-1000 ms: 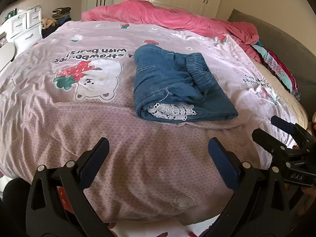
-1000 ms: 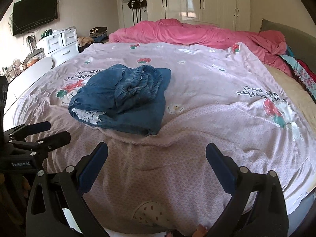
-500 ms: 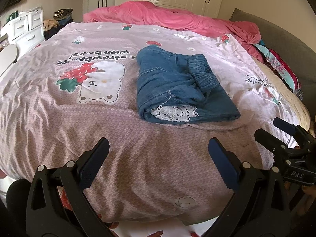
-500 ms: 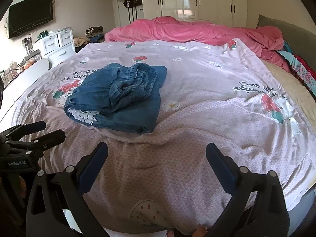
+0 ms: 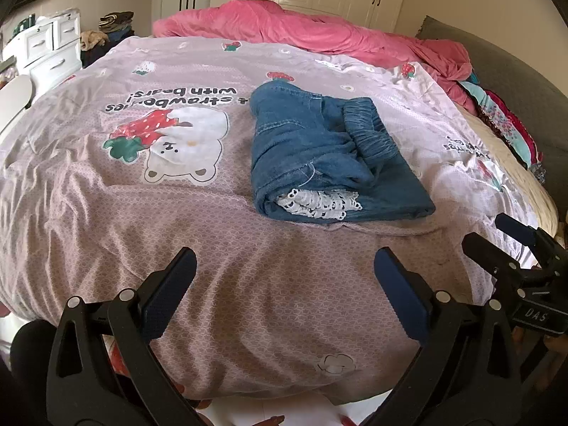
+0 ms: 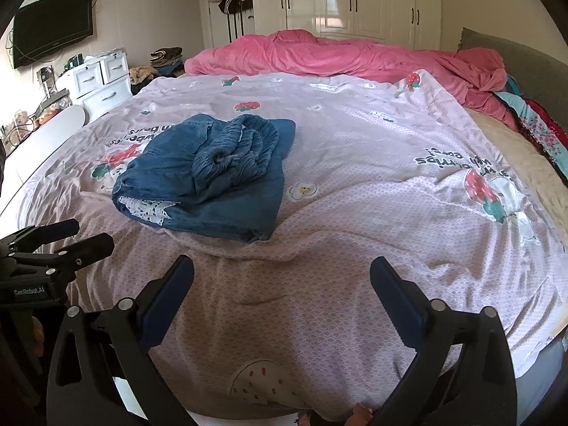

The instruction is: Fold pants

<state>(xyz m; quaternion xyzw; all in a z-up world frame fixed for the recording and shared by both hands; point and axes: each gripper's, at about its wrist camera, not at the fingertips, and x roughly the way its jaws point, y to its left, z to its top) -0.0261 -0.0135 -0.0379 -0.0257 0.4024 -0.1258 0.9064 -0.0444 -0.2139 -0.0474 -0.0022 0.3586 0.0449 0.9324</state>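
Blue denim pants [image 5: 326,156] lie in a folded bundle on the pink printed bedcover [image 5: 177,234], elastic waistband on top and white lace hem showing at the near edge. In the right wrist view the same pants [image 6: 213,174] sit left of centre. My left gripper [image 5: 284,284] hovers open over the near edge of the bed, well short of the pants, nothing between its fingers. My right gripper [image 6: 282,291] is open too, empty, at the bed's near edge to the right of the pants. Each gripper shows in the other's view: the right gripper [image 5: 497,238], the left gripper [image 6: 81,236].
A rumpled pink duvet [image 5: 312,32] lies across the far end of the bed. A grey headboard or sofa back [image 5: 504,81] with colourful cloth runs along the right. White drawers [image 6: 103,78] stand at the left, wardrobes [image 6: 355,0] behind, a TV [image 6: 53,25] on the wall.
Both grippers have risen and drawn back slightly from the bed, staying open. The pants bundle has not moved.
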